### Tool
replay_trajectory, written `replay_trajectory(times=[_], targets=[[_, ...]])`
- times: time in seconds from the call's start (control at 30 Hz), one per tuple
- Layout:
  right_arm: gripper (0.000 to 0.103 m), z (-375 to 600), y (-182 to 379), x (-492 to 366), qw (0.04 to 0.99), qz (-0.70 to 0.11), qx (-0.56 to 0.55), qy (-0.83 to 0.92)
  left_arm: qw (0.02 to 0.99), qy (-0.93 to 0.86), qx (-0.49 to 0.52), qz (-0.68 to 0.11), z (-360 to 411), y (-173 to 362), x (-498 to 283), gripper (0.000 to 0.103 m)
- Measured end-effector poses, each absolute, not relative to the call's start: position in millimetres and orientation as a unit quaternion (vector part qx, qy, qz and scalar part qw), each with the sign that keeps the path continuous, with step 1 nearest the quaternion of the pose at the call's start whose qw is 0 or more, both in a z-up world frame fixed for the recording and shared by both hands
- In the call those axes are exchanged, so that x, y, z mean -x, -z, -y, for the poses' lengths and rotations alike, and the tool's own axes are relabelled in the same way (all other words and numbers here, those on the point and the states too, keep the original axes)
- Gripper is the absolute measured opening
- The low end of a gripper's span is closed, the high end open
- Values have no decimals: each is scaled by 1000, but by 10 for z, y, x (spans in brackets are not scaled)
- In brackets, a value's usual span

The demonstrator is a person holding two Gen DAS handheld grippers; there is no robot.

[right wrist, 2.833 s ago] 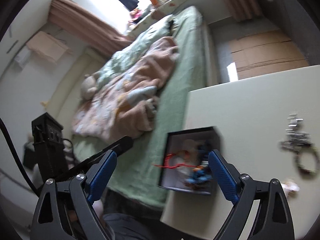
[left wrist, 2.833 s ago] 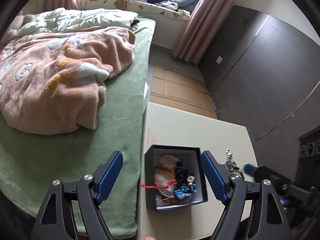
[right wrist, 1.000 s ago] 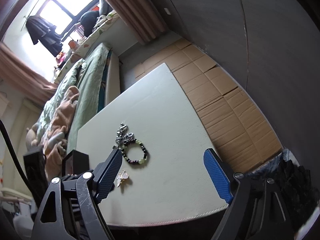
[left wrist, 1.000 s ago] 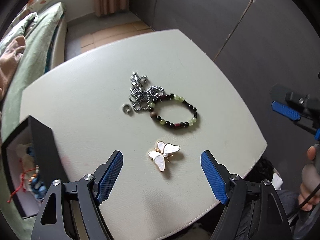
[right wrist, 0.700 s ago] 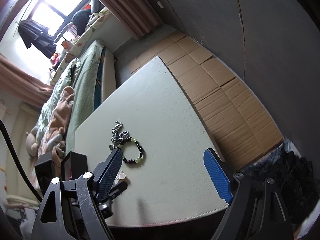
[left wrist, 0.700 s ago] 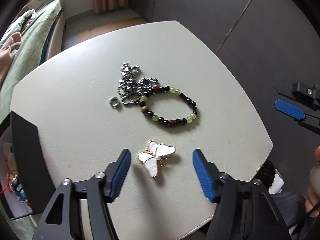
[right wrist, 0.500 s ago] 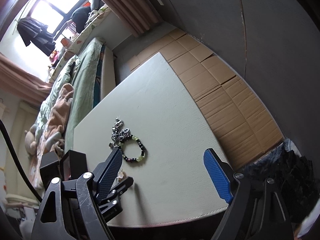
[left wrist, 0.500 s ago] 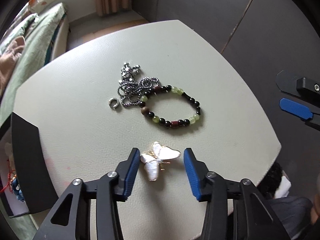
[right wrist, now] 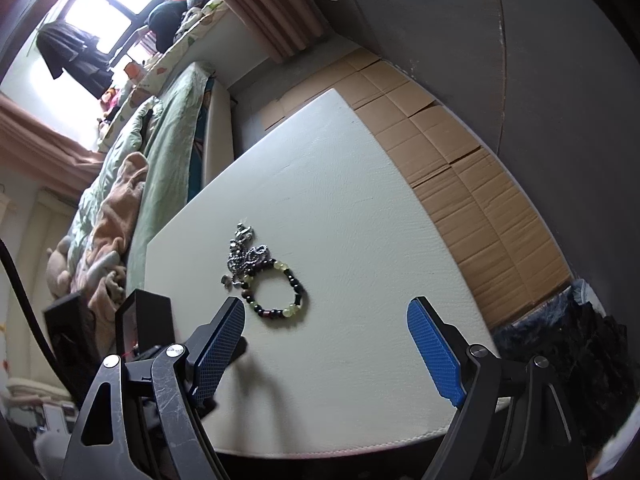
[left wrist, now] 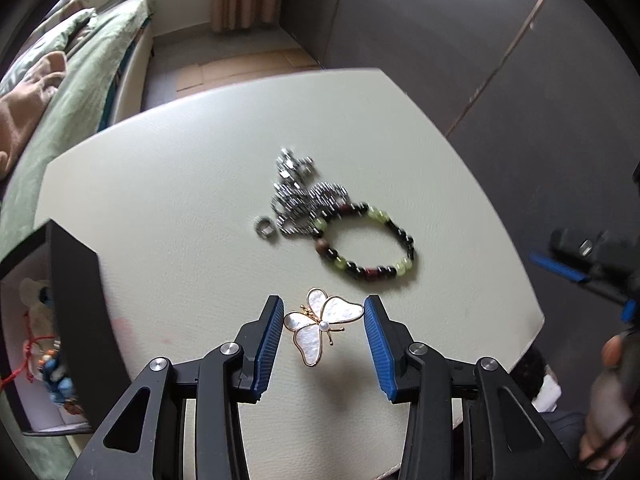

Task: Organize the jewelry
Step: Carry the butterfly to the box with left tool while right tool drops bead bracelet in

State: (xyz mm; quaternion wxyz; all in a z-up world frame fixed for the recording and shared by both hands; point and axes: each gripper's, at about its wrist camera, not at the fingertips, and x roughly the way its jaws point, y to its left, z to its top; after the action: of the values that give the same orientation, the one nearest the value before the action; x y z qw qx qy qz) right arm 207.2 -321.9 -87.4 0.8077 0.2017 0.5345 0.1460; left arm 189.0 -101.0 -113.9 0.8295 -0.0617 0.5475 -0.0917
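Butterfly brooch (left wrist: pixel 322 326) between the left gripper (left wrist: pixel 324 312) pads, touching both (narrowed from wide), bracelet (left wrist: pixel 366 242) at one o'clock.

I find no text, label, brand, number or sign that I can read in either view from my grippers. The table (left wrist: pixel 200 160), the black box (left wrist: pixel 76 300) at 9 o'clock in my left view, the dark wall panels (left wrist: pixel 440 40) toward 1 o'clock and the cardboard sheets (right wrist: pixel 460 168) on the floor at 2 o'clock in my right view all show plain, unmarked surfaces.
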Motion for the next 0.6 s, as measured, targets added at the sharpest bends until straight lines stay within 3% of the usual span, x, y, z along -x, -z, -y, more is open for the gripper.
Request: replay_trajectory(times=[0.13, 0.2, 0.4, 0.6], targets=[[81, 3117, 905, -2100, 808, -536, -195, -152, 836, 82, 85, -536, 826, 1034, -1917, 43], [69, 3045, 929, -2122, 806, -538, -188, -158, 839, 77, 94, -531, 757, 989, -1929, 43], [52, 2791, 1075, -2218, 798, -559, -157, -160, 848, 61, 112, -514, 510, 865, -1944, 43], [48, 2530, 1094, -2340, 805, -557, -115, -166, 859, 50, 120, -495, 267, 713, -1945, 43]])
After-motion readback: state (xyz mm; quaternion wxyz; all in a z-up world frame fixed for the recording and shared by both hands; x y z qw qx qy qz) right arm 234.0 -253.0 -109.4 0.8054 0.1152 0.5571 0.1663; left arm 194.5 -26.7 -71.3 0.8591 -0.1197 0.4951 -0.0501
